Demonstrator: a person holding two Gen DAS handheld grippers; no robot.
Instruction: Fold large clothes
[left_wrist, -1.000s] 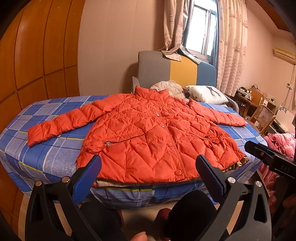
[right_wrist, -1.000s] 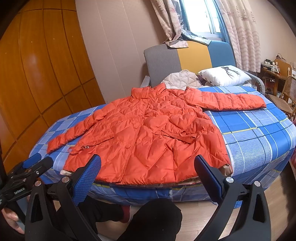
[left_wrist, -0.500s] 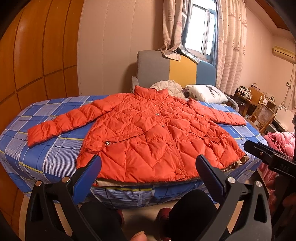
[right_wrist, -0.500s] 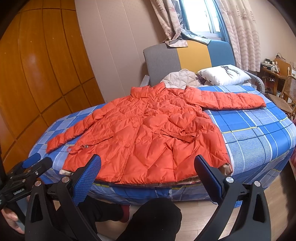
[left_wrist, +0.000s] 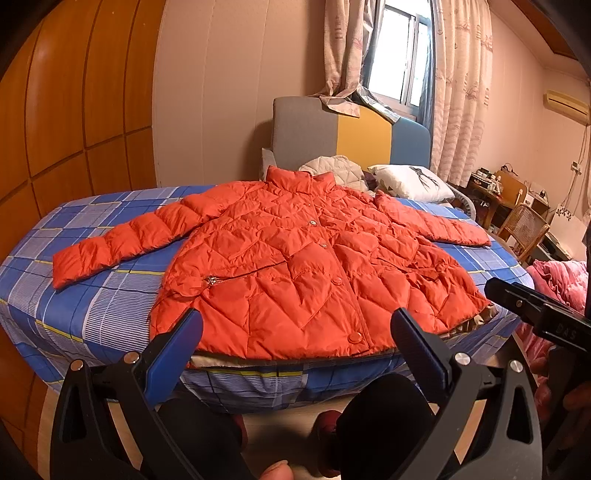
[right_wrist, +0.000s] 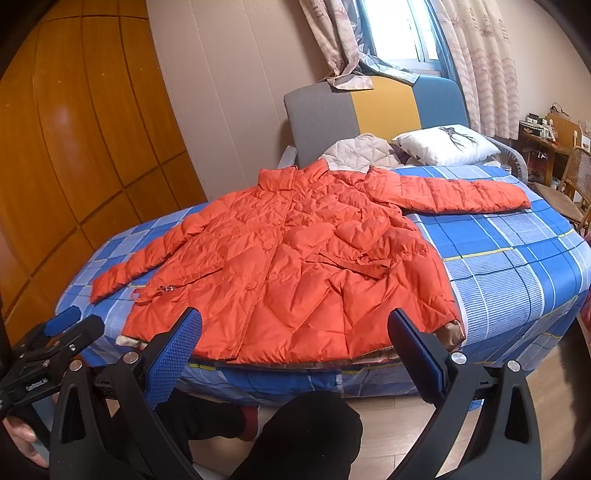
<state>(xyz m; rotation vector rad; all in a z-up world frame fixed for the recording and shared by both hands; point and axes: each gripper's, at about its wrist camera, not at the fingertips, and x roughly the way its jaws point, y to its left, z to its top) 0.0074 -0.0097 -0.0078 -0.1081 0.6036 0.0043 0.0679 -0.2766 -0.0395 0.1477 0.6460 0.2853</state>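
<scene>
**Orange jacket spread flat, both grippers held clear at the foot of the bed**

A quilted orange puffer jacket (left_wrist: 295, 266) lies face up and buttoned on a bed covered with a blue, white and yellow checked sheet (left_wrist: 92, 306). Its collar points toward the grey, yellow and blue headboard (left_wrist: 351, 136), and its hem reaches the near edge of the mattress. Both sleeves stretch out sideways over the sheet, one to each side.

The left gripper (left_wrist: 295, 339), black with blue pads, hangs in front of the bed's near edge with its jaws spread wide and nothing between them. The right gripper (right_wrist: 295, 339) sits just beside it, equally wide apart and empty, short of the jacket's hem. Neither touches the fabric.

Behind the collar rest a beige quilted garment (right_wrist: 362, 151) and a white pillow with a dark print (right_wrist: 447, 144). The person's dark-trousered knees (right_wrist: 306, 428) show below the grippers, over a wooden floor.
</scene>
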